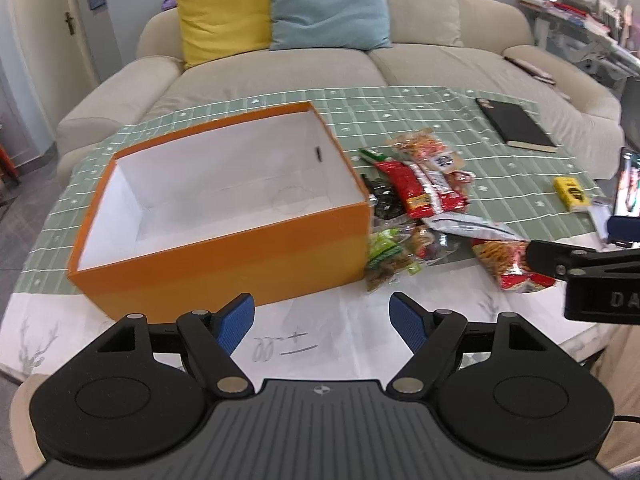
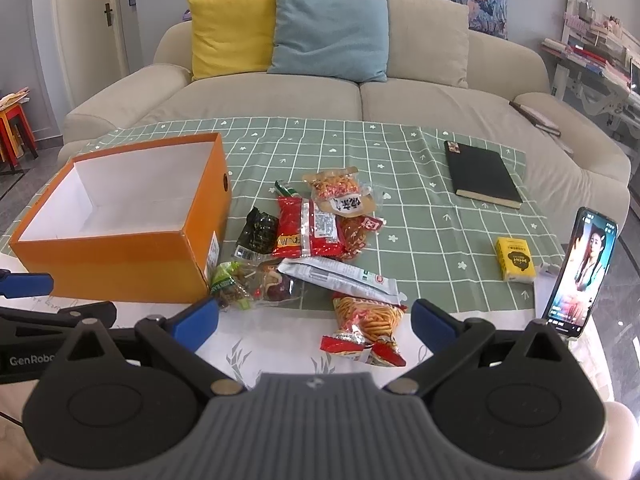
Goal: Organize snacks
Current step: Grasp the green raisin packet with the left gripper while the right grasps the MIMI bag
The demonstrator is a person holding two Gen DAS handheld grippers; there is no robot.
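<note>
Nothing was packed yet: the orange box (image 2: 120, 232) stood empty, the snacks (image 2: 316, 240) lay piled beside it, and both the left gripper (image 1: 322, 318) and right gripper (image 2: 316, 320) gaped wide, holding nothing.

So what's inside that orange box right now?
Nothing that shows: the orange box has bare white walls and floor, with no snacks in it. Its near wall hides the floor just behind it. The snack packets lie outside, beside it.

black notebook (image 2: 482, 174), phone (image 2: 584, 276), sofa (image 2: 360, 100)
</note>
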